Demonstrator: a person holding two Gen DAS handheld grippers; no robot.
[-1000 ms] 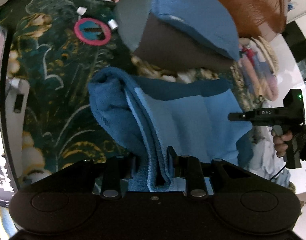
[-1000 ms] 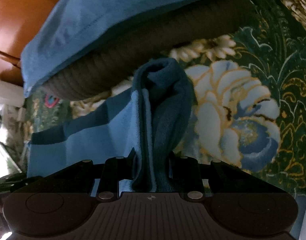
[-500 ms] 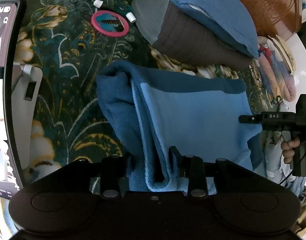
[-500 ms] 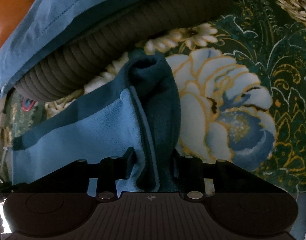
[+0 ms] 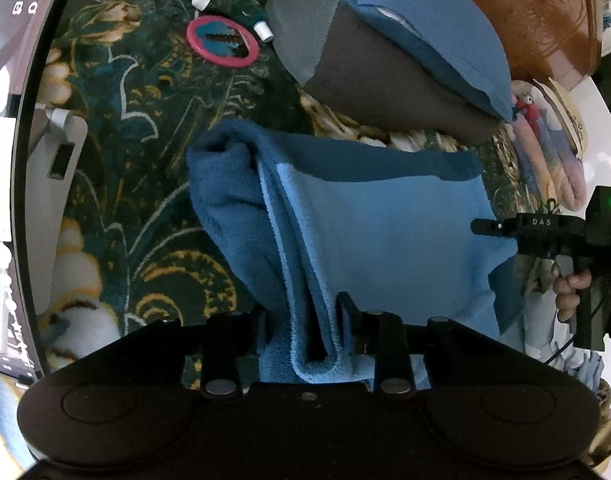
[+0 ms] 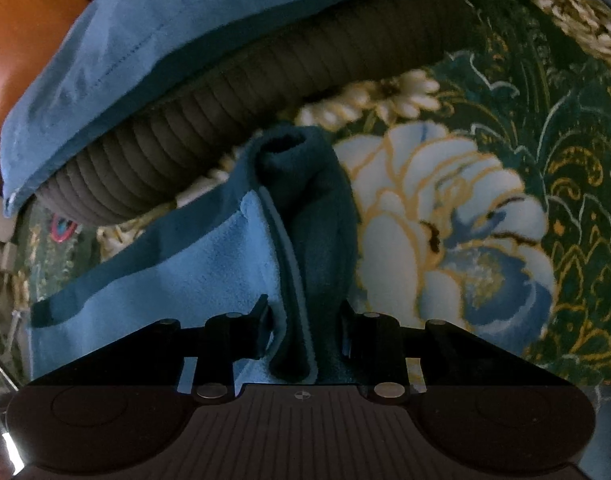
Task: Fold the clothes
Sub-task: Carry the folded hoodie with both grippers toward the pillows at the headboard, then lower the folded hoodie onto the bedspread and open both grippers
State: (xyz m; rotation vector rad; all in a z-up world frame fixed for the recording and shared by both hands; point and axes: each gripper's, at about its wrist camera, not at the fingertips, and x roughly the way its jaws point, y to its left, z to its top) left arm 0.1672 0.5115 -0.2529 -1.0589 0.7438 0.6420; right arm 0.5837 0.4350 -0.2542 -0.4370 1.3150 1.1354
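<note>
A two-tone blue cloth [image 5: 385, 232], light in the middle with a dark blue border, lies spread on the floral bedspread [image 5: 125, 168]. Its left side is bunched into a folded ridge, and my left gripper [image 5: 301, 316] is shut on the near end of that ridge. In the right wrist view the cloth [image 6: 177, 280] has a similar ridge on its right side, with my right gripper [image 6: 305, 308] shut on it. From the left wrist view, the right gripper [image 5: 481, 226] shows at the cloth's right edge, held by a hand [image 5: 569, 292].
A blue pillow on a dark ribbed cushion [image 5: 405, 64] lies just beyond the cloth, against a wooden headboard [image 5: 545, 12]. A pink ring [image 5: 223, 42] and small caps sit at the far left. A screen on a stand [image 5: 21, 100] borders the left. Folded pink clothes [image 5: 545, 148] lie far right.
Both grippers have kept their hold on the cloth. The views have shifted a little, and the cloth now lies slightly flatter and wider in front of the pillow.
</note>
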